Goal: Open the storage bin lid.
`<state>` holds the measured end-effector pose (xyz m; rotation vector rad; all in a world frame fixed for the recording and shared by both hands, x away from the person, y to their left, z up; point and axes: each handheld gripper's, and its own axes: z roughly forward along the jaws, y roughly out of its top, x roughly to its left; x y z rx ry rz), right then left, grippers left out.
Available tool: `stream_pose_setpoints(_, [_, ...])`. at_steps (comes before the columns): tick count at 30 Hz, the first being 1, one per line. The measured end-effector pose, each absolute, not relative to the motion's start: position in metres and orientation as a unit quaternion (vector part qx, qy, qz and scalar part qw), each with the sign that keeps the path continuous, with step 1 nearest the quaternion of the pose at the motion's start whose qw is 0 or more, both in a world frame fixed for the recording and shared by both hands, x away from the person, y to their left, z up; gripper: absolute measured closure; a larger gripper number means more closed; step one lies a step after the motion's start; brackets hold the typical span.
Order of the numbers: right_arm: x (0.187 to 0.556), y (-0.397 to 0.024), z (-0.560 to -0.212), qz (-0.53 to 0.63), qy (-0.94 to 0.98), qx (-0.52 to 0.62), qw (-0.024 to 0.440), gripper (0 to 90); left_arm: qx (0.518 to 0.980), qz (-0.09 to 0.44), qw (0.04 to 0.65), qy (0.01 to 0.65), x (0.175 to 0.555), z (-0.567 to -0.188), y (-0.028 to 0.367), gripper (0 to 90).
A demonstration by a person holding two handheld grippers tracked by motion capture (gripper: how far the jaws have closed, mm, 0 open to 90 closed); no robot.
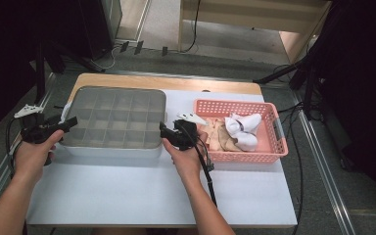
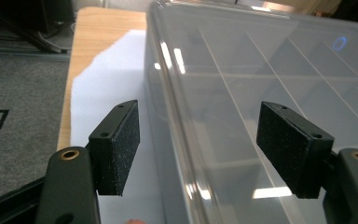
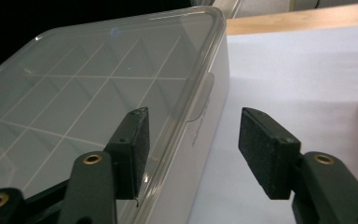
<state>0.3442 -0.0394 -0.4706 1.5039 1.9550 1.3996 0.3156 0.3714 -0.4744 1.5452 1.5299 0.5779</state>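
2 grippers sit at opposite ends of the compartment box point(image 1: 113, 121), each with its jaws partway apart and straddling the lid's edge. In the left gripper view, the left gripper point(image 2: 198, 140) has 1 pad out over the white sheet point(image 2: 105, 88) beside the box and the other above the clear lid point(image 2: 242, 79); neither pad presses on the plastic. In the right gripper view, the right gripper point(image 3: 191, 149) stands the same way, 1 pad above the lid point(image 3: 98, 70), the other hanging beside the box's white side wall point(image 3: 200, 140), with a gap on both sides. Nothing is gripped by either.

The box is shallow and rectangular with rounded corners, its lid smooth, glossy and see-through, showing a grid of straight dividers underneath. The pads are flat black blocks with a fine gritty face. To the right of the box stands a pink plastic basket point(image 1: 269, 147) with slotted walls, holding rolled white and beige socks point(image 1: 242, 129).

Box and basket rest on a white sheet point(image 1: 142, 191) laid over a light wooden table point(image 1: 166, 83). Grey carpet point(image 1: 323, 191), black stands point(image 1: 284, 73) and loose cables surround the table
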Motion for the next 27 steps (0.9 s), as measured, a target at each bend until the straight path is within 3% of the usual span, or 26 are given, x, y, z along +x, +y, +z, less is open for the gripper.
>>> stream_pose_setpoints(14, [0.361, -0.024, -0.467, 0.478, 0.663, 0.564, 0.117, 51.3, 0.613, 0.216, 0.431, 0.626, 0.34, -0.472, 0.376, 41.9])
stream_pose_setpoints(20, [0.366, -0.015, -0.469, 0.469, 0.67, 0.563, 0.118, 50.6, 0.622, 0.199, 0.434, 0.621, 0.343, -0.473, 0.375, 39.0])
stream_pose_setpoints(27, [0.374, -0.017, -0.47, 0.476, 0.651, 0.582, 0.109, 56.7, 0.639, 0.203, 0.422, 0.61, 0.35, -0.47, 0.372, 38.4])
